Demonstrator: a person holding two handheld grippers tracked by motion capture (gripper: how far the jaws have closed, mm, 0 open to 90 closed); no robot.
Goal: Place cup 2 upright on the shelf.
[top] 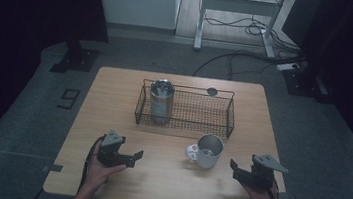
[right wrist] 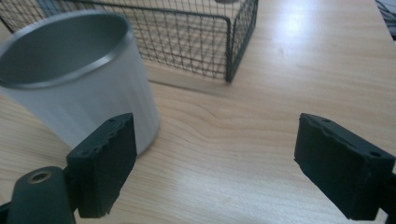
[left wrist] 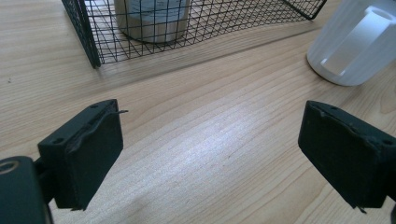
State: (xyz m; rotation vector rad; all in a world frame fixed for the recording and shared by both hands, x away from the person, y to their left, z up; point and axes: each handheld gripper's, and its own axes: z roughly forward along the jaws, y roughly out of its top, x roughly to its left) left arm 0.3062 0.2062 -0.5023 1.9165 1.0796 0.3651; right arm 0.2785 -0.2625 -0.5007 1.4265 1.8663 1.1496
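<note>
Writing on the steel canister (top: 161, 100) cannot be read; any label is hidden behind the mesh. It stands upright in the left end of the black wire basket (top: 223, 116), which sits at the far middle of the wooden table (top: 115, 92). A white mug (top: 207, 151) with a steel inside stands just in front of the basket, handle to the left.

Your left hand (top: 98, 168) holds the left gripper (top: 130, 157) low over the near left of the table, jaws wide apart with nothing between them. Your right hand (top: 261, 195) holds the right gripper (top: 237, 171) near the right edge, jaws also wide and empty, the mug just beside its left jaw in the right gripper view.
</note>
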